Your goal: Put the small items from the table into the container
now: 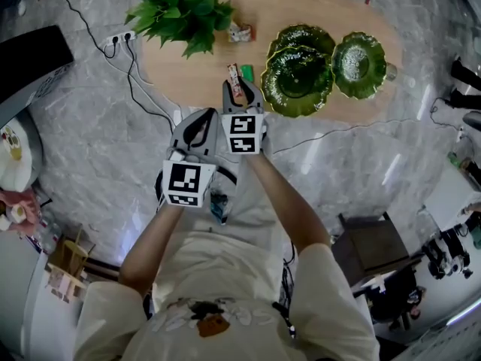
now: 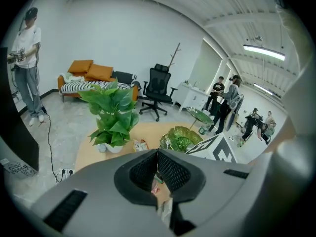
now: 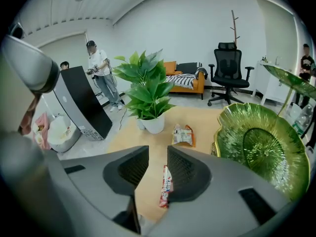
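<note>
I note the right hand-held gripper (image 3: 158, 154) released, jaws apart. A red stick packet (image 3: 166, 187), print unreadable, lies on the surface (image 3: 197, 120). The green dish (image 3: 256, 117) is at 2 o'clock. The left hand-held gripper (image 2: 157, 154) is clenched and empty.

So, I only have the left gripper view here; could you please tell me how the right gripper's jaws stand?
Observer: The right gripper has its jaws apart and is gripping nothing.
Operator: Thank you. Is anything in front of them?
Observer: A red snack stick lies on the table and shows in the gap between the jaws.
Operator: Are there other small items close by?
Observer: In the head view, a green packet lies just beside that stick, near the leaf-shaped dishes.
</note>
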Available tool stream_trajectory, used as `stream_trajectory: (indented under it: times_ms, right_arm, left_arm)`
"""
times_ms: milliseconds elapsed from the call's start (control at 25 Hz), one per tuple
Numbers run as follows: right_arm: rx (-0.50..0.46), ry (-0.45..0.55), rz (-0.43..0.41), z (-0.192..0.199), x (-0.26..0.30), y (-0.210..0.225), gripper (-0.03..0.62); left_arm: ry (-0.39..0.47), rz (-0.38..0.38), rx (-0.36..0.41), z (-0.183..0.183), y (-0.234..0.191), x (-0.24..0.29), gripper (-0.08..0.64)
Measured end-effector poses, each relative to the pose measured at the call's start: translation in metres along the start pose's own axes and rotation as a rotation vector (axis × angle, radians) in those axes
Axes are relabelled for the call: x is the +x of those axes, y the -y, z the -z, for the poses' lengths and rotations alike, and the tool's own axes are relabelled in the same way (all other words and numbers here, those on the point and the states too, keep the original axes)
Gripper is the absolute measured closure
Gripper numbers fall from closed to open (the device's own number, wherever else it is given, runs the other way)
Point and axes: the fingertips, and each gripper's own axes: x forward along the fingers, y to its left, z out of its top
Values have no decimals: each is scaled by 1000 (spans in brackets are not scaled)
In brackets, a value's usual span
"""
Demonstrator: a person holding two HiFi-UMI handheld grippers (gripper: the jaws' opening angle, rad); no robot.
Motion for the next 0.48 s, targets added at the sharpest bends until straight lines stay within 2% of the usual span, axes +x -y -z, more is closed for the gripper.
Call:
stream_trajectory:
  times_ms: [240, 480]
  right_arm:
    - [26, -27, 16, 15, 9, 4, 492]
    - [59, -53, 73, 32, 17, 16, 489]
  left_arm:
    - [-22, -5, -6, 13, -5, 6, 552]
    - [-58, 4, -3, 29, -8, 12, 552]
